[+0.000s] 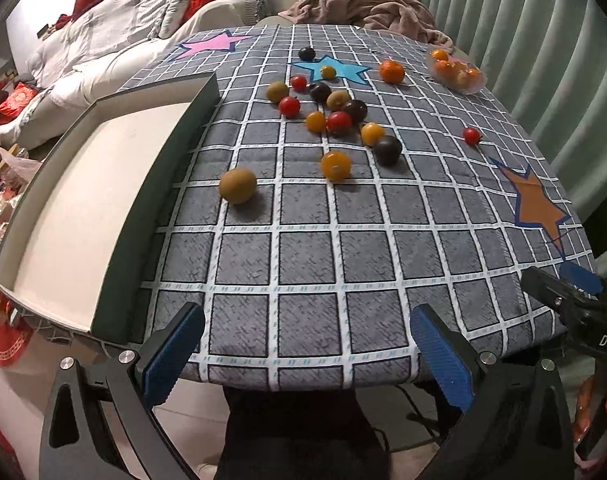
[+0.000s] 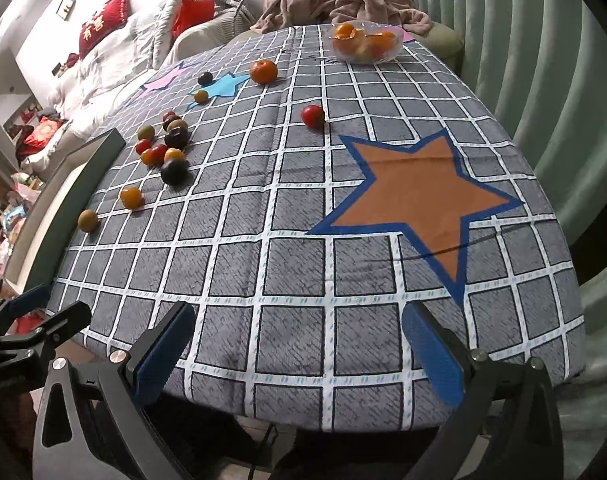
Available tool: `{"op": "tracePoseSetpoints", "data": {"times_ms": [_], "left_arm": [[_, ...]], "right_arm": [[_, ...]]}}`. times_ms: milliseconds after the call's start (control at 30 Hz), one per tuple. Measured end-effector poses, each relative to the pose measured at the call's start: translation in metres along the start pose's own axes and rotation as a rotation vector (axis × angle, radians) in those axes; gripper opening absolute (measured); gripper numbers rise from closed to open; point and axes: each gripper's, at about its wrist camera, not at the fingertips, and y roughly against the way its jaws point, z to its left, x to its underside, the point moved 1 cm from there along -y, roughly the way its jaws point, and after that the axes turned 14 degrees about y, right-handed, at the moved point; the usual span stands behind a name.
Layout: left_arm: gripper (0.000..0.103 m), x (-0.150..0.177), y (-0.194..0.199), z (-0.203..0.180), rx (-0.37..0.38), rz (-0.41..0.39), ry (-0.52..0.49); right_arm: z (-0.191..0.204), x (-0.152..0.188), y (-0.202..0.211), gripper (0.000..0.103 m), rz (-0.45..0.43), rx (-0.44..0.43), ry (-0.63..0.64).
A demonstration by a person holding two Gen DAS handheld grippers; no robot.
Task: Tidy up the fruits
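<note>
Several small fruits lie scattered on the checked tablecloth (image 1: 303,264): red tomatoes (image 1: 338,122), orange ones (image 1: 335,165), dark plums (image 1: 387,150) and green-brown fruits (image 1: 237,185). One red tomato (image 2: 313,116) sits apart near the orange star. A mandarin (image 2: 264,71) lies near a clear bowl (image 2: 365,46) holding more mandarins. My left gripper (image 1: 307,352) hangs open over the table's near edge, nothing between its fingers. My right gripper (image 2: 299,354) is open too, at the near edge below the orange star (image 2: 415,196).
A large tray (image 1: 87,208) with a dark rim and pale inside stands on the table's left side. A pink cloth (image 2: 335,0) lies on the sofa behind the table. Bedding and red cushions are at far left. A green curtain runs along the right.
</note>
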Motion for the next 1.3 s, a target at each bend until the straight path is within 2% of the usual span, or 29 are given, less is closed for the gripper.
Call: {"op": "tracePoseSetpoints", "data": {"times_ms": [467, 833, 1100, 1300], "left_arm": [[0.103, -0.007, -0.007, 0.010, -0.034, 0.002, 0.019], [0.103, -0.020, -0.019, 0.005, -0.057, -0.013, -0.017], [0.103, -0.037, -0.039, 0.007, -0.068, -0.014, -0.010], [0.103, -0.050, -0.051, 0.005, -0.079, -0.025, -0.024]], "right_arm": [[-0.004, 0.004, -0.002, 0.103, 0.009, 0.000, -0.011], [-0.001, -0.001, -0.007, 0.103, 0.016, 0.002, 0.013], [0.018, -0.030, -0.016, 0.103, -0.006, -0.032, 0.105], [0.036, -0.061, -0.040, 0.103, -0.014, -0.073, 0.189]]}}
